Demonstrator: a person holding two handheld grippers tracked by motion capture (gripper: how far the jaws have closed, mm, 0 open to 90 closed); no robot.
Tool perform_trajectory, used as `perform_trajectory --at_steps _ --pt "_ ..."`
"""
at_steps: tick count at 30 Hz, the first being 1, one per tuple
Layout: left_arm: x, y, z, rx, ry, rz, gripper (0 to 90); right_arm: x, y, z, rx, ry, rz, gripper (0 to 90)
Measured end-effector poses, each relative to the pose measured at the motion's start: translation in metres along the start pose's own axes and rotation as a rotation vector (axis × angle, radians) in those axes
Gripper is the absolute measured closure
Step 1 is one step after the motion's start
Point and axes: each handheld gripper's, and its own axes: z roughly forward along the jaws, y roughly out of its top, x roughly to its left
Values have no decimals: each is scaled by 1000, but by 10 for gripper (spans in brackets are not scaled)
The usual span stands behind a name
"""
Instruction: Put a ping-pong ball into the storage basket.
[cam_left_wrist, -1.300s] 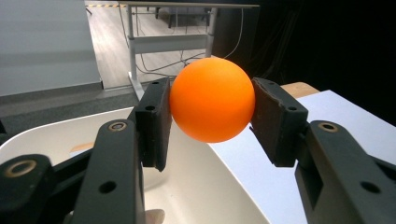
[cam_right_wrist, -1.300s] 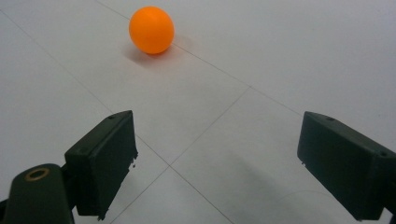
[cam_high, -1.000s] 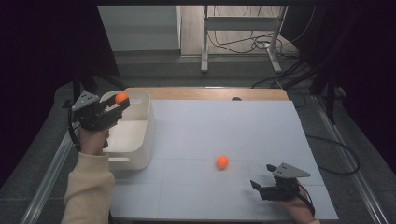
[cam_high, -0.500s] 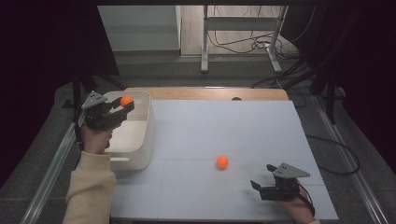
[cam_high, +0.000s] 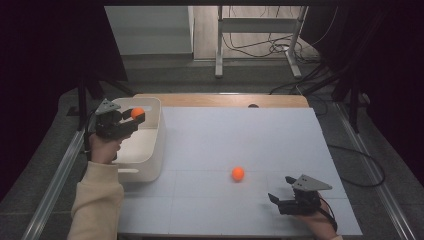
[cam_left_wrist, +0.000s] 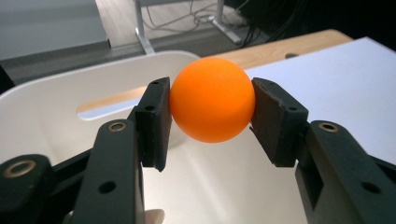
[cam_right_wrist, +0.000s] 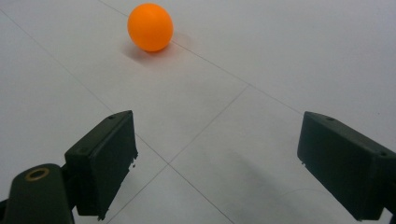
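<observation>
Left tool (cam_high: 137, 116) carried orange ball (cam_high: 137, 112) over bin (cam_high: 150, 150) — right tool (cam_high: 278, 198) wide, white table (cam_high: 240, 135).

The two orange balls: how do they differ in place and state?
The held ball is clamped between the left gripper's fingers, up over the white bin; the loose ball lies free on the white table. The held ball is off any surface; the loose ball rests ahead of the open right gripper, untouched. Both are plain, round and orange.
</observation>
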Motion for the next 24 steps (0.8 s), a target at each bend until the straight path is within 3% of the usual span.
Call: perform_trajectory --at_steps 5,21,23,24 --pt "1 -1 4 38 3 5 501 0 0 0 -1 1 0 121" --pt "5 -2 1 27 13 -7 492 0 0 0 2 0 -3 121" --pt "5 -1 -1 3 19 -16 424 0 0 0 2 0 -4 121" --pt "6 0 -2 -17 15 -30 332 0 0 0 2 0 -5 121"
